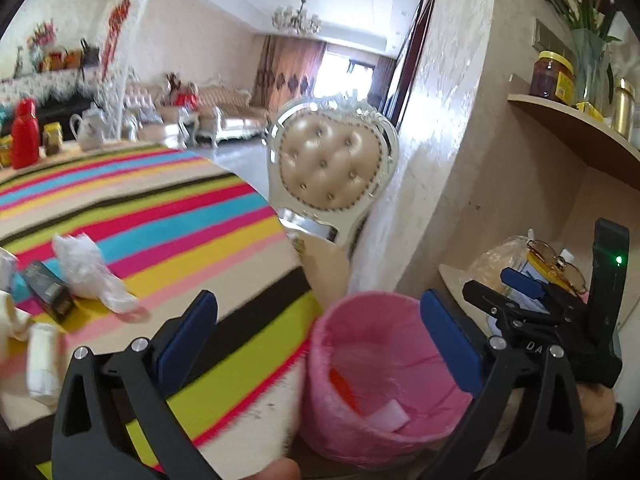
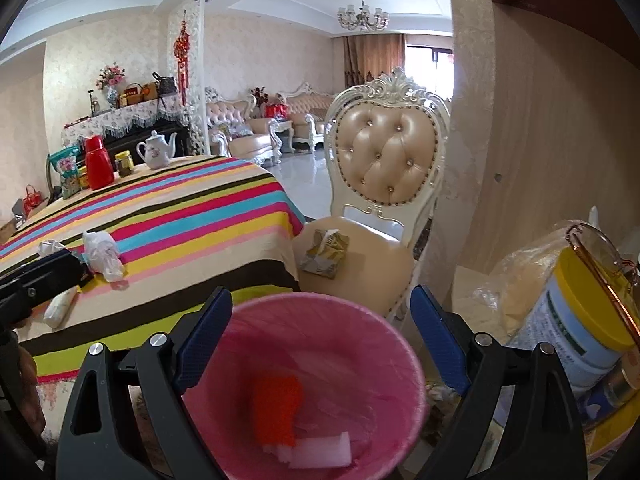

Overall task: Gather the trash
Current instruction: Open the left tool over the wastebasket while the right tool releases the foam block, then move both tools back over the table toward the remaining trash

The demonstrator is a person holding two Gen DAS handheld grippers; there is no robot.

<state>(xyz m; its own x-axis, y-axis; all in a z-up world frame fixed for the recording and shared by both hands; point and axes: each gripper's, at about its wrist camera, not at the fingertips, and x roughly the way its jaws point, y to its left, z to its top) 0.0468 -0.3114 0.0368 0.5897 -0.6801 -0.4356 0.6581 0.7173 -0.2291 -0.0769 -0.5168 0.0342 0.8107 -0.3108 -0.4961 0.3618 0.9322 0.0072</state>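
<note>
Left gripper (image 1: 320, 344): jaws spread wide, nothing between the pads; it hangs at the table edge, just left of the pink bin (image 1: 384, 376); the letters "DA" show in white on the black body of the right gripper seen beside it.
Right gripper (image 2: 320, 344): jaws spread, poised over the pink bin's mouth (image 2: 320, 308); pads touch neither rim nor contents.
Bin contents: an orange scrap (image 2: 278, 408) and a white scrap (image 2: 320, 454) at the bottom.
Trash on the striped tablecloth (image 2: 180, 216): a crumpled white plastic bag (image 2: 102, 256), a white roll (image 2: 60, 306) near the edge, a dark small box (image 1: 50, 296) with print too blurred to read.
Chair (image 2: 384, 160) beside the table; a crushed carton (image 2: 325, 254) lies on its seat.
Yellow-lidded tin (image 2: 580, 320) at right, label print illegible; glasses (image 2: 600, 256) rest on the lid.
</note>
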